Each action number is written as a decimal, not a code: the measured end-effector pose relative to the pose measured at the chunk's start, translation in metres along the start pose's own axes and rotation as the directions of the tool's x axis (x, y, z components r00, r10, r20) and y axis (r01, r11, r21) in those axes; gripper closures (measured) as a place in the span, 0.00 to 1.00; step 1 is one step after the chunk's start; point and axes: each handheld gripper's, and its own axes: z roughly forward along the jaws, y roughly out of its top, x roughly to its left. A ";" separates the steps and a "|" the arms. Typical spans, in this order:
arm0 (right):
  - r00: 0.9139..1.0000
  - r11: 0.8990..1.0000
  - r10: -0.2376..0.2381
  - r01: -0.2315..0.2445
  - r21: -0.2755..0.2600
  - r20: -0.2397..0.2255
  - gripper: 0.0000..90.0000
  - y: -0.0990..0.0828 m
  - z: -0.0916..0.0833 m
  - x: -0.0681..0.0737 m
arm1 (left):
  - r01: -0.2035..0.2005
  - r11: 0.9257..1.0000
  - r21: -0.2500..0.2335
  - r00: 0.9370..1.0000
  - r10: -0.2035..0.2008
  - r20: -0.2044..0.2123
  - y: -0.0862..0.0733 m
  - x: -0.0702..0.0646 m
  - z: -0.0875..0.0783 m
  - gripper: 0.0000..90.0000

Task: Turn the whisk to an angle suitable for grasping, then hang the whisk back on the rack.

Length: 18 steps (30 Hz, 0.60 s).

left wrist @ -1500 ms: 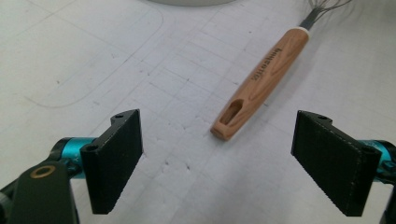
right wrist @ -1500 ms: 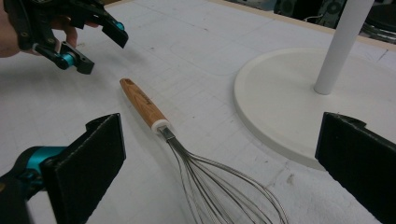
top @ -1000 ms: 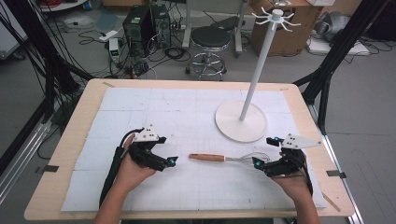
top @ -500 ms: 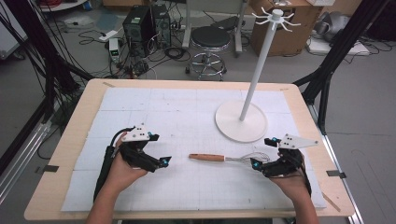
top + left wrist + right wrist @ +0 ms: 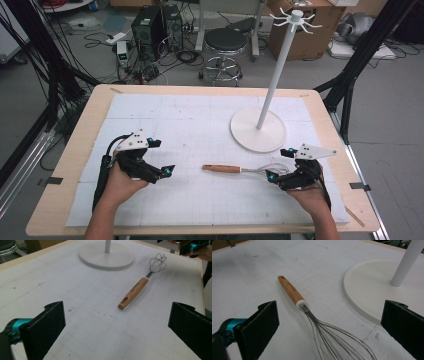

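Since a second ago, my left tool [image 5: 161, 172] has drawn back from the whisk [image 5: 245, 170] toward the left side of the counter [image 5: 65, 200] and lifted a little, and its jaws have just been opening with nothing between them. Now they stand spread wide over bare white mat [image 5: 200, 120]. The whisk lies flat on the mat between my two tools, wooden handle [image 5: 133, 292] pointing to my left tool and well apart from it, wire loops [image 5: 332, 340] toward my right. My right tool [image 5: 276, 176] has kept its place, jaws spread wide too, with the wire loops lying between them but not pinched. The white stand [image 5: 258, 130] sits just beyond the whisk.
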 end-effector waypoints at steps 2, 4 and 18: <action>1.000 1.000 0.002 -0.002 -0.003 -0.002 0.00 0.001 0.001 0.000 | 0.002 1.000 -0.007 1.000 -0.002 -0.009 -0.001 0.001 -0.002 0.02; 1.000 1.000 -0.002 0.002 0.001 -0.006 0.00 0.001 0.002 0.001 | 0.007 1.000 -0.007 1.000 -0.007 -0.011 -0.001 0.002 -0.003 0.02; 0.999 0.999 -0.032 0.033 0.028 -0.036 0.00 0.017 0.011 0.006 | 0.015 1.000 0.000 0.999 -0.015 -0.028 -0.004 0.004 -0.005 0.02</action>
